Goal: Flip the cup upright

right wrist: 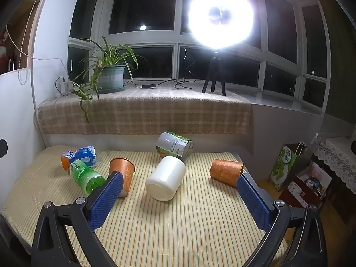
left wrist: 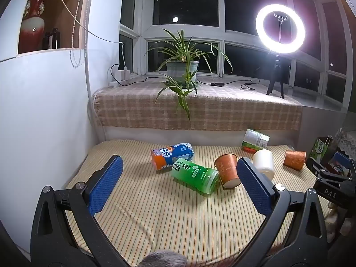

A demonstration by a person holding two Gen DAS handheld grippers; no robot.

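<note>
Several cups lie on their sides on a striped mat (left wrist: 155,211). A white cup (right wrist: 166,180) lies in the middle, also in the left wrist view (left wrist: 264,161). An orange paper cup (left wrist: 228,170) lies beside a green cup (left wrist: 195,174); both show in the right wrist view, the orange one (right wrist: 123,173) and the green one (right wrist: 86,176). Another orange cup (right wrist: 225,171) lies to the right (left wrist: 294,159). My left gripper (left wrist: 179,169) is open and empty, short of the green cup. My right gripper (right wrist: 180,183) is open and empty, with the white cup lying between its fingertips, a little beyond them.
An orange-and-blue cup (left wrist: 171,156) lies at the back left and a green-labelled clear cup (right wrist: 174,145) leans at the back. A ledge with a checked cloth (left wrist: 200,109) holds a potted plant (left wrist: 182,66) and ring light (left wrist: 280,27). Bags (right wrist: 287,166) stand right.
</note>
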